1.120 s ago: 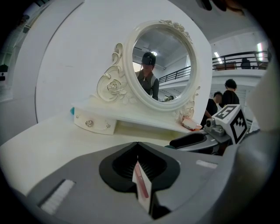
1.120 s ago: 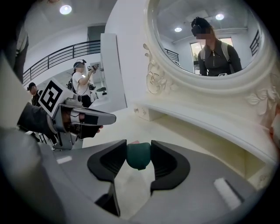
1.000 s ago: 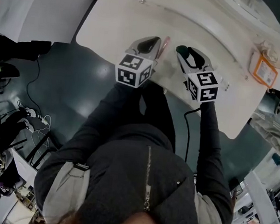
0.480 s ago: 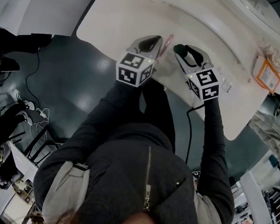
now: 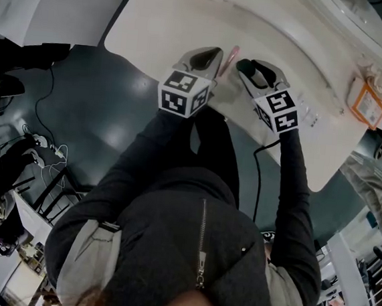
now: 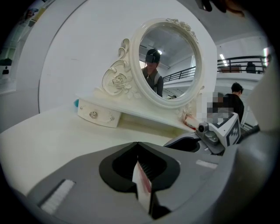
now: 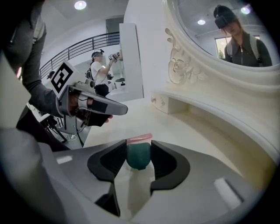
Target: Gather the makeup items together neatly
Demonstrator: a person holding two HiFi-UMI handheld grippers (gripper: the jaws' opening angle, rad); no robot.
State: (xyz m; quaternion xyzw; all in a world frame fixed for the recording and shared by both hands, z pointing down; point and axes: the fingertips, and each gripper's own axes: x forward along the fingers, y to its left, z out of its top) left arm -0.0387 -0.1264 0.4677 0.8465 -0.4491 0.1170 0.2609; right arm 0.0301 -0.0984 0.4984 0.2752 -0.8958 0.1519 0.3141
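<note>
Dark green makeup item (image 7: 138,157) over table (image 5: 156,24), clamped between right tool (image 7: 138,146) jaws at mid width. Pink stick (image 5: 231,54) lies just beyond. Since earlier, right tool rolled, dipped slightly; left tool (image 6: 138,145) unchanged, pinching thin white-pink piece (image 6: 142,183).

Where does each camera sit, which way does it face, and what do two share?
Head view: on the head, facing steeply down at the table; shows jacket, sleeves, left tool, right tool.
Left gripper view: on left tool, along jaws shut on a thin pink-white item, toward the mirror.
Right gripper view: on right tool, along jaws gripping a teal item, across the table.
Shared: both gripper views show the mirror and each other's tool.
</note>
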